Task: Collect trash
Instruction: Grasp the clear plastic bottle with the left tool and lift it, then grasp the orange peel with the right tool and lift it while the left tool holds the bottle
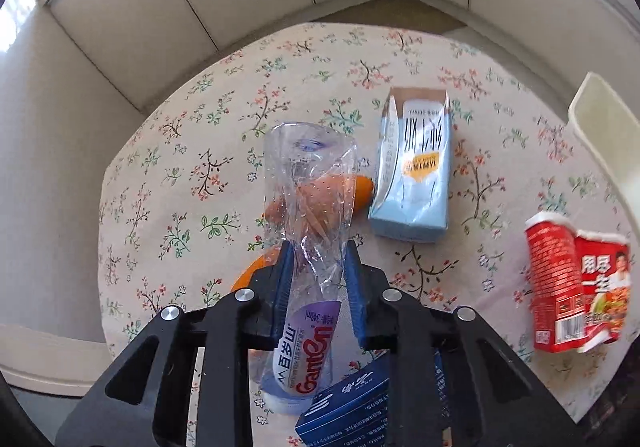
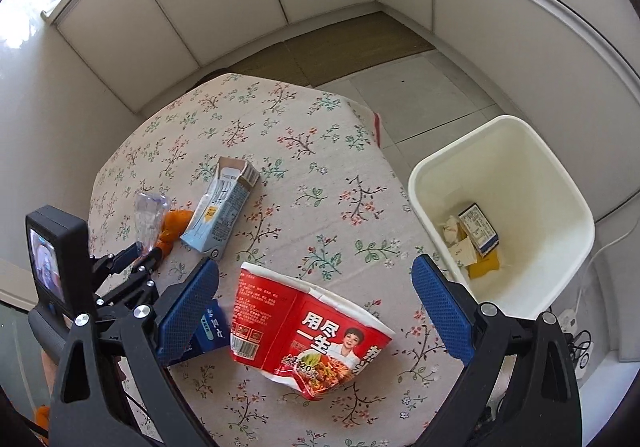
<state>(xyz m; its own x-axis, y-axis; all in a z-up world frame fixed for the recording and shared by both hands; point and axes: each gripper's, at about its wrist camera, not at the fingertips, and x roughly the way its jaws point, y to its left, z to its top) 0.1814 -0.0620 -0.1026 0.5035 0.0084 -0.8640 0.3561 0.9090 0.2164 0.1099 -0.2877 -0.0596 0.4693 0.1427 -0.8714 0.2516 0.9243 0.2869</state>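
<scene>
Left gripper [image 1: 316, 267] clamped on a crushed clear plastic bottle [image 1: 310, 207], blue pads [image 1: 282, 287] pinching its twisted middle; purple Ganten label at the lower end, base pointing away from the camera. Bottle looks lifted off the cloth, can't tell how high. In the right wrist view the same bottle [image 2: 150, 217] and left gripper [image 2: 140, 251] sit over the left edge of the table [image 2: 280, 127], which has a floral cloth.

Orange peel [image 1: 362, 187] lies on the cloth under and behind the bottle, touching the light blue milk carton [image 1: 412, 167]; the carton lies on its side toward the middle of the table, top flap open. Same carton [image 2: 222, 207] and peel [image 2: 174, 229] in the right view, left of centre.

Right gripper [image 2: 316, 311] spread wide, holding nothing, blue fingers [image 2: 188, 311] either side of a crushed red instant noodle cup [image 2: 308, 331] lying on its side near the front edge; fingers not touching it. Cup also in the left view [image 1: 572, 283] at the right edge of the table.

Dark blue box [image 1: 344, 411] near the left front edge, partly hidden by the grippers; also [image 2: 208, 331] just behind the right gripper's left finger.

White trash bin [image 2: 532, 151] on the floor just off the table's right edge, with a small carton [image 2: 478, 229], crumpled paper and something yellow inside. Bin rim [image 1: 600, 123] at the right in the left view
</scene>
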